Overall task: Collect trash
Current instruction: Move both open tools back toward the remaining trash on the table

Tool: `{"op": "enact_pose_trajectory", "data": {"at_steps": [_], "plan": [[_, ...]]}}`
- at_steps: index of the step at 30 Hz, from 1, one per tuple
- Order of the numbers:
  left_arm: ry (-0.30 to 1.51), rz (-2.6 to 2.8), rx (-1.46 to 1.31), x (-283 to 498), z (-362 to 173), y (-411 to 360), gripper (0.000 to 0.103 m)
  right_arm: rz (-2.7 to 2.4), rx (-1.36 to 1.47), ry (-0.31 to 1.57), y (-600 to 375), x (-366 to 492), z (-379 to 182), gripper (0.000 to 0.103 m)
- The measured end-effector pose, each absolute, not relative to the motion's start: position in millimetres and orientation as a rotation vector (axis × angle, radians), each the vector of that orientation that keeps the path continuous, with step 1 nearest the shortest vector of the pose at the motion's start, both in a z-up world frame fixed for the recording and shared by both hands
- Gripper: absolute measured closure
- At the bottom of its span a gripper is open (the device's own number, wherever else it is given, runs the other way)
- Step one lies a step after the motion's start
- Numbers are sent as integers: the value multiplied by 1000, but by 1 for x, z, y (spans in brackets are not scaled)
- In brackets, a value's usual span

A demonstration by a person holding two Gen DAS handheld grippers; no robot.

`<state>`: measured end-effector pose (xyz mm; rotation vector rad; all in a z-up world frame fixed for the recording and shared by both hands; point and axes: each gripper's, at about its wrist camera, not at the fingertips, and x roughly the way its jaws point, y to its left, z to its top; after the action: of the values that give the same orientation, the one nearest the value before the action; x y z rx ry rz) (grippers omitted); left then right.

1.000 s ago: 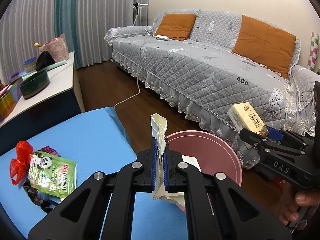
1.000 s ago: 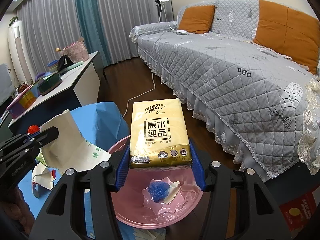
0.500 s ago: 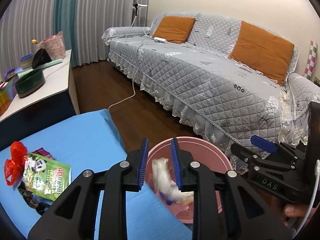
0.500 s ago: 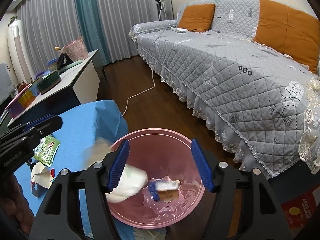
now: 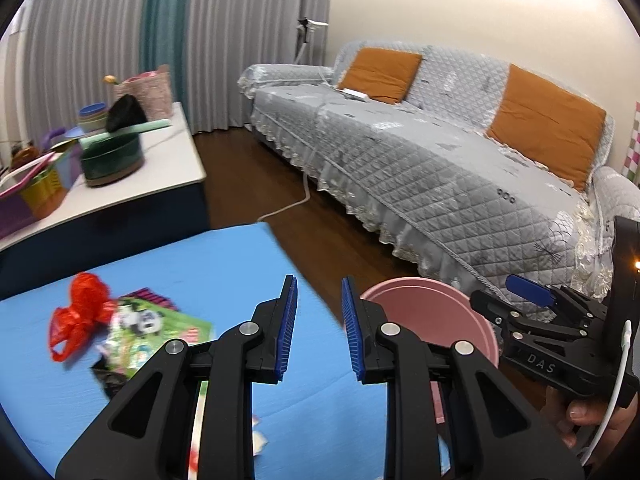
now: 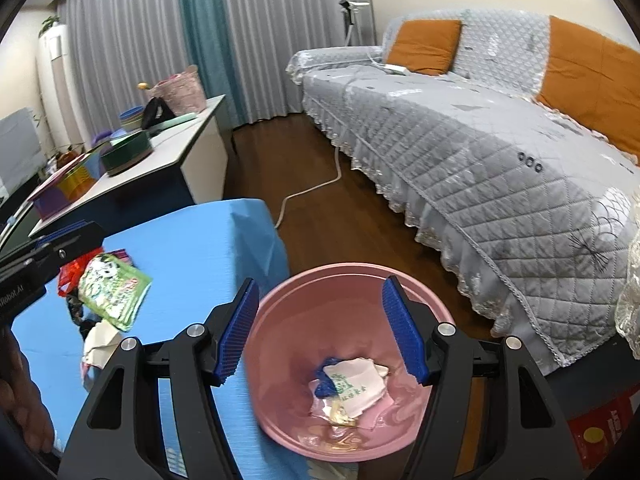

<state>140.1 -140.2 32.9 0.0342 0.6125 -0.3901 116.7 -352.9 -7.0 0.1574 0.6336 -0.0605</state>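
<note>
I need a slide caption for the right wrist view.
Open right tongs above pink bin holding discarded wrappers.

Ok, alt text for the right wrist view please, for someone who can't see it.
The open right gripper hangs empty over a pink bin holding crumpled paper trash. To its left, a green panda snack packet and other scraps lie on a blue table; a grey sofa stands behind.

Motion-blurred green snack packet [image 5: 160, 328]
</note>
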Motion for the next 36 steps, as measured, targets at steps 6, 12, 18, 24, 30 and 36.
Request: {"op": "enact_pose_trajectory", "data": {"at_steps": [6,12,18,24,30,36], "plan": [[600,-318,-12,138,39,-87,79,13,125,625,-315,121,-4,54],[602,-223,-61,140,31,-29,79,117,99,631,-276,123,-5,64],[632,-123,-110,139,20,29,79,238,31,637,-235,120,-13,64],[633,-79,-170,122,27,66,79,366,-79,662,-195,107,-27,64],[640,-58,-190,115,24,83,79,476,-209,732,-158,103,-51,64],[660,-67,-190,121,16,84,79,506,-357,756,-128,102,-73,63]]}}
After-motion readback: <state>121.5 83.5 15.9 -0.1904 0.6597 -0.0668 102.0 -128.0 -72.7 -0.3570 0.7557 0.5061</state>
